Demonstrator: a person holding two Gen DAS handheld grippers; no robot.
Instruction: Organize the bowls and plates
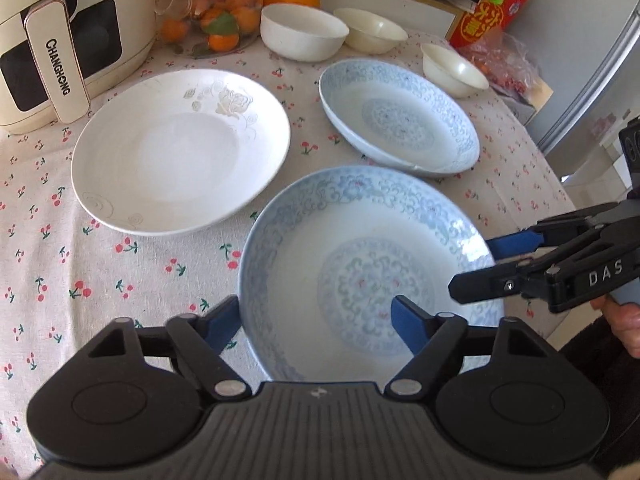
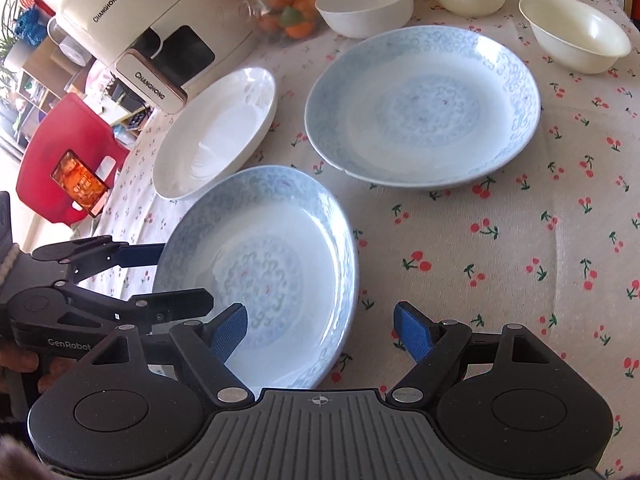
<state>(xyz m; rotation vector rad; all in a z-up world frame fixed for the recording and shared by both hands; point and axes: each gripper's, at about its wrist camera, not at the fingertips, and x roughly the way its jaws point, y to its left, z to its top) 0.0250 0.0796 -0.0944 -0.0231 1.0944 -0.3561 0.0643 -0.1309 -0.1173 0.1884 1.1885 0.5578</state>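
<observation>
Setting: a table under a cherry-print cloth [image 1: 48, 264].
Landmark: the near blue plate [image 1: 360, 272], a shallow blue-patterned dish closest to both grippers.
Left gripper [image 1: 316, 320]: fingers spread wide, straddling the near blue plate's left rim, one blue pad outside it and one over the inside; neither pad presses on it.
Right gripper [image 2: 320, 330]: fingers spread wide, straddling the same plate's right rim; nothing gripped.
White plate [image 1: 180, 152]: beyond the near blue plate, to its left.
Second blue plate [image 1: 400, 116]: beyond the near blue plate, to its right.
Three white bowls [image 1: 304, 32]: farther back, past the second blue plate, in a loose row.
Cream appliance [image 1: 60, 40]: far left, behind the white plate.
Jar of oranges [image 1: 216, 12]: beside the appliance.
</observation>
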